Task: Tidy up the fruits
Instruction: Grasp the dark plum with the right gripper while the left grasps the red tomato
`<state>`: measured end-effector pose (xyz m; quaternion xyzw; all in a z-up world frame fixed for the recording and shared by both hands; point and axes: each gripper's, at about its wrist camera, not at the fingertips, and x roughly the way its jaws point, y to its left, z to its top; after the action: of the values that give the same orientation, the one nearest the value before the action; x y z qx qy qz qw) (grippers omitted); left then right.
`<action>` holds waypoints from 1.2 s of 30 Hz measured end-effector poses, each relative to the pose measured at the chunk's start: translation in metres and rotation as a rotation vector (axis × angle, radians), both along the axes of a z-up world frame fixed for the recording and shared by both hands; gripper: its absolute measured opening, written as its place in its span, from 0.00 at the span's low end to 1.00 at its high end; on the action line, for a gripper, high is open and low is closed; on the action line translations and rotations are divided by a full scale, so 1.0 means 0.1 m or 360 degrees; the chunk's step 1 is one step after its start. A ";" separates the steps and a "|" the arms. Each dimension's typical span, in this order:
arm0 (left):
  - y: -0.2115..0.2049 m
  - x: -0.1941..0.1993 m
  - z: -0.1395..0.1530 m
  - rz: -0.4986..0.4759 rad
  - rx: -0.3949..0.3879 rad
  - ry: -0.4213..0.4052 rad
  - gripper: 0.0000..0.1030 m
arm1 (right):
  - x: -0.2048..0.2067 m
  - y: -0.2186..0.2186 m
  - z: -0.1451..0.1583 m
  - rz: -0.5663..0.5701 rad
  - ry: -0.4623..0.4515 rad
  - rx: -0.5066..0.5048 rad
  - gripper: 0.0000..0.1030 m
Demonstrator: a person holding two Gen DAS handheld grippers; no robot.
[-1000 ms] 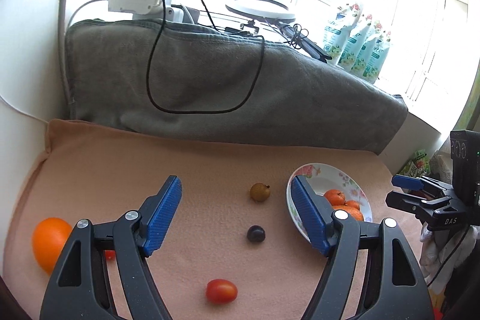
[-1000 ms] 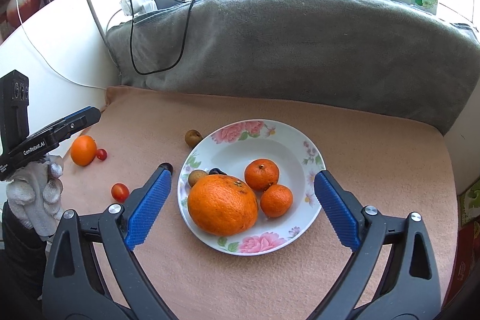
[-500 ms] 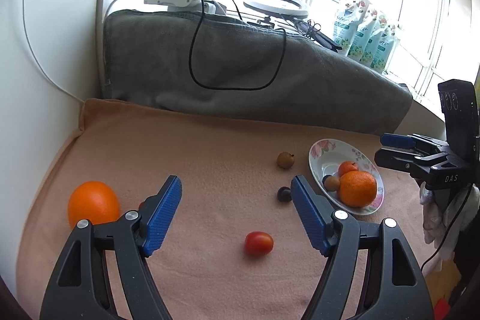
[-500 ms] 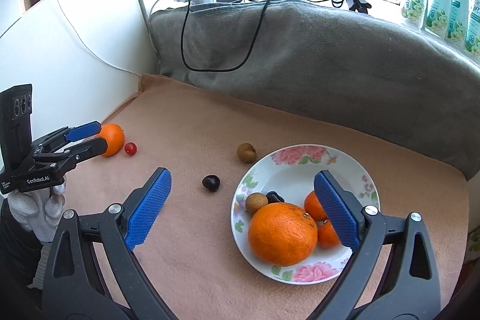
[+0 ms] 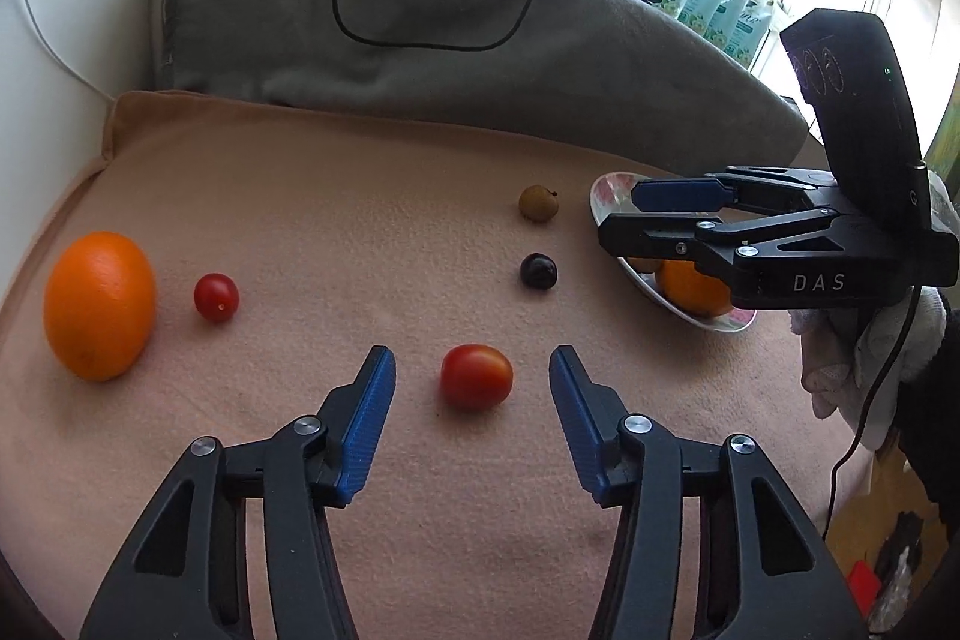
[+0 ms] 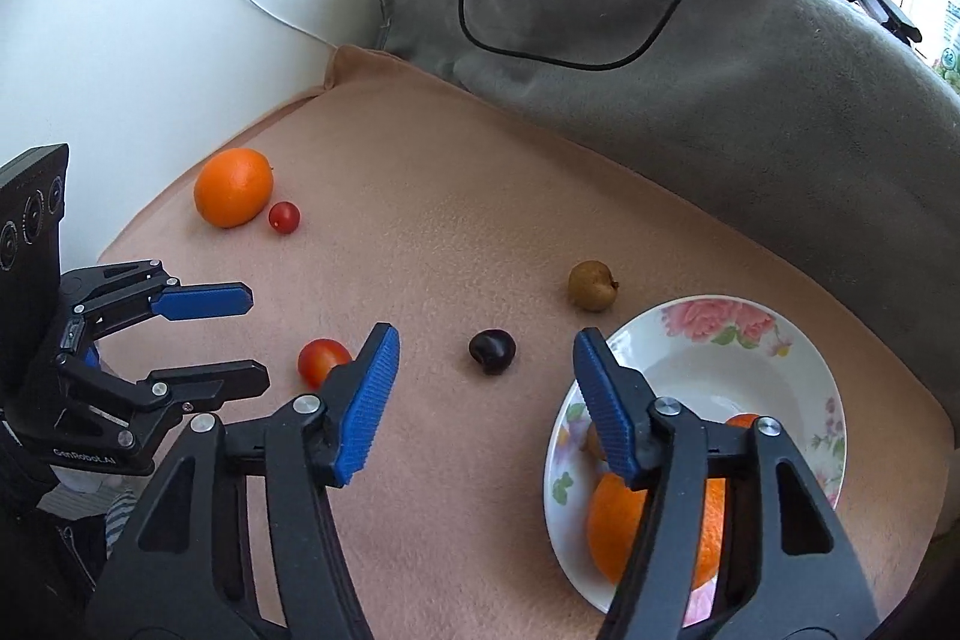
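My left gripper [image 5: 473, 367] is open, its jaws on either side of a red tomato [image 5: 476, 376] on the tan cloth; it also shows in the right wrist view [image 6: 207, 337]. My right gripper [image 6: 485, 347] is open and empty, just short of a dark plum [image 6: 492, 350]; it shows in the left wrist view [image 5: 654, 211] above the plate. The floral plate [image 6: 780, 358] holds a large orange [image 6: 654, 532] and smaller fruits, partly hidden. A brown fruit [image 6: 592, 285], a loose orange [image 5: 99, 304] and a cherry tomato [image 5: 216, 297] lie on the cloth.
A grey blanket [image 5: 456, 58] with a black cable [image 5: 420, 40] rises along the back. A white wall [image 6: 150, 10] borders the left side. The cloth's front right edge drops off beside the plate [image 5: 690, 316].
Both grippers have swung left and come down closer to the cloth. The left now straddles the red tomato; the right moved off the plate towards the dark plum.
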<state>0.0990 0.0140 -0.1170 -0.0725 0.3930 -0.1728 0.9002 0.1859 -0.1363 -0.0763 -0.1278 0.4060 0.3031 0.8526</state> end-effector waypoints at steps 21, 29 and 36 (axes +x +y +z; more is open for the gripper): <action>-0.10 0.15 -0.21 -0.0033 0.0026 0.0071 0.37 | 0.23 0.34 -0.46 0.0080 0.0106 -0.0238 0.35; -0.12 0.19 -0.27 -0.0035 0.0032 0.0092 0.33 | 0.26 0.43 -0.52 0.0087 0.0093 -0.0324 0.34; -0.14 0.24 -0.28 -0.0043 0.0034 0.0103 0.31 | 0.30 0.45 -0.56 0.0062 0.0080 -0.0388 0.28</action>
<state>0.1232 0.0002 -0.1454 -0.0629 0.4246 -0.1784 0.8854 0.2158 -0.0914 -0.1325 -0.2307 0.4584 0.2711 0.8144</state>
